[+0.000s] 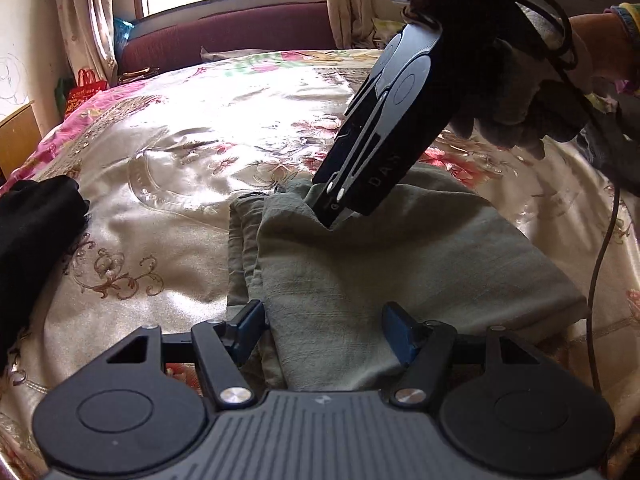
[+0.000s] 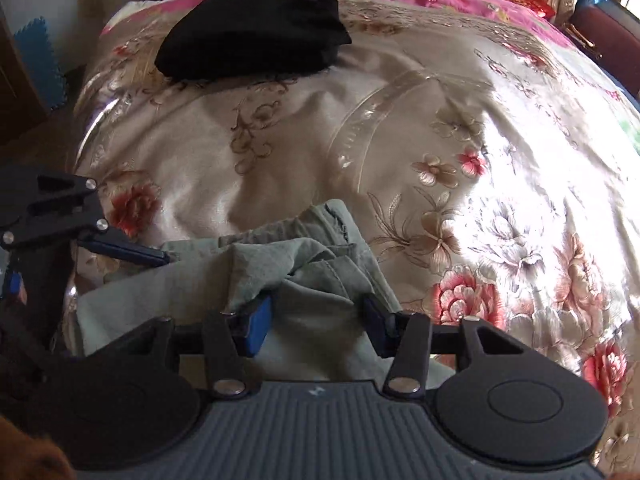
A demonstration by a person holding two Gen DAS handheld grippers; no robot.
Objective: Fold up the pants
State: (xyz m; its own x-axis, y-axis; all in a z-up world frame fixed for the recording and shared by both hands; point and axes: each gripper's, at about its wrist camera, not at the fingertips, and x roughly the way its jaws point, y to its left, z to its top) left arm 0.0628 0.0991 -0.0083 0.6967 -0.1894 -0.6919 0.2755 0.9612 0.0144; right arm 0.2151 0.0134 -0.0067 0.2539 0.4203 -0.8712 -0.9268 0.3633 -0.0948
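On bed (image 1: 180, 152), grey-green pants (image 1: 400, 264) folded, rumpled; both grippers (image 1: 324, 328) (image 2: 316, 320) open over them; right view alone shows whole black garment (image 2: 252, 36)

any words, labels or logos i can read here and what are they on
"D A S" in pale letters on the side of the right gripper, left wrist view; the last letter is unsure.
Small logo mark on each gripper's ribbed body: no letters to read.
Red bag by the curtain: gold print, too blurred to read.
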